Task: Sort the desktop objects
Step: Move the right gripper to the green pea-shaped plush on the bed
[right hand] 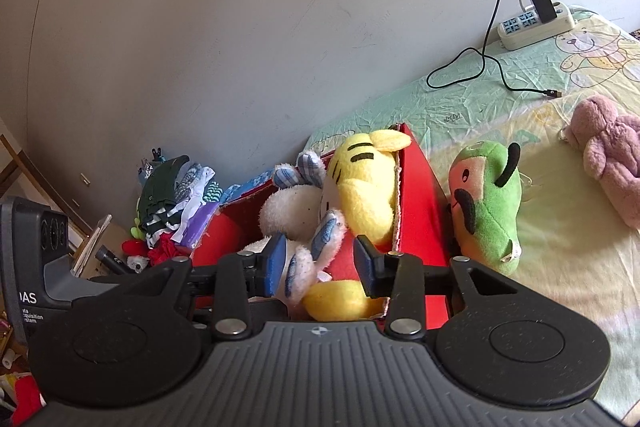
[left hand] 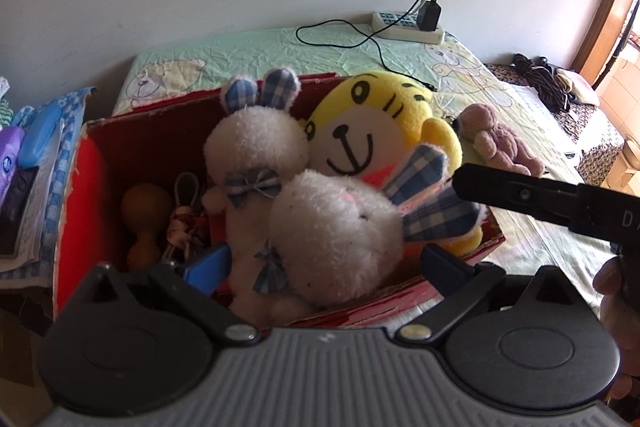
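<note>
A red cardboard box (left hand: 80, 187) on the bed holds a yellow tiger plush (left hand: 368, 123), an upright white rabbit (left hand: 256, 147) and a second white rabbit (left hand: 336, 235) lying on top. My left gripper (left hand: 324, 265) is wide open, its pads on either side of the lying rabbit's head without touching it. The right gripper (right hand: 322, 265) is partly open over the box (right hand: 420, 203). That rabbit's plaid ears (right hand: 324, 231) sit loosely between its pads, with a gap by the right pad. In the left wrist view one of its fingers (left hand: 500, 191) reaches the ears from the right.
A green plush (right hand: 488, 211) leans against the box's outer right wall. A pink plush (right hand: 612, 163) lies further right on the sheet. A power strip (right hand: 536, 25) with a charger and cable sits by the wall. Clothes and clutter (right hand: 176, 199) pile up left of the box. A wooden gourd (left hand: 144, 215) lies inside it.
</note>
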A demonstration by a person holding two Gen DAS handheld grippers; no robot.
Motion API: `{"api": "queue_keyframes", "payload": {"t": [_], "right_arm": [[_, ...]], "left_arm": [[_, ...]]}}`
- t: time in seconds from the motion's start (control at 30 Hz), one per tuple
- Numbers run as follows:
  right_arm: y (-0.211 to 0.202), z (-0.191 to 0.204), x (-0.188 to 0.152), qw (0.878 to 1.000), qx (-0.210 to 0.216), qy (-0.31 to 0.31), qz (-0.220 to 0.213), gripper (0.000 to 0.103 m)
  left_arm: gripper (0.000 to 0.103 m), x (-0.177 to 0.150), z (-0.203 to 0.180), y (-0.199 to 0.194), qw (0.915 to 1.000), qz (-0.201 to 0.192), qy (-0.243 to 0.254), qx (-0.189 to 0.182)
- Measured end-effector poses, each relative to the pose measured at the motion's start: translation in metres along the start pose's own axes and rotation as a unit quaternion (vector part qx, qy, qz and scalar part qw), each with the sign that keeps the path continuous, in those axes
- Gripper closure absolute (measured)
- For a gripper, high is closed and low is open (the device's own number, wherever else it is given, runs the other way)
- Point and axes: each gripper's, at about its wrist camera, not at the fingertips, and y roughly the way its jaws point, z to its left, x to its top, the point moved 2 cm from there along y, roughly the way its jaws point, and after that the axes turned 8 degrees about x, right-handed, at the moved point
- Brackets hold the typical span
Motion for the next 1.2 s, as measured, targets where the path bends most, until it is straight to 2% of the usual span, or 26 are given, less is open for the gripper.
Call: {"api": "queue_keyframes", "payload": {"t": [0.2, 0.37, 0.67, 0.97, 1.2], "right_arm": [[-0.02, -0.027, 0.022, 0.999, 0.038, 0.019, 0.001, 0.062], [-0.037, -0.061, 0.04, 0.998, 0.05, 0.045, 0.003, 0.062], [-0.051, -0.109, 0.058, 0.996, 0.059, 0.06, 0.029, 0.062], [-0.058, -0.137, 0.061, 0.994, 0.066, 0.065, 0.061, 0.062], [-0.063, -0.153, 0.054, 0.993, 0.052, 0.071, 0.08, 0.062]], "left_arm": [[0.003, 0.015, -0.012, -0.021, 0.9987, -0.037, -0.022, 0.026], [0.003, 0.027, -0.045, -0.028, 0.998, -0.05, -0.018, 0.034], [0.003, 0.043, -0.114, -0.015, 0.9981, -0.044, -0.014, 0.041], [0.003, 0.054, -0.157, 0.001, 0.9978, -0.032, -0.011, 0.057], [0.002, 0.047, -0.182, 0.008, 0.9987, -0.032, 0.0, 0.039]]}}
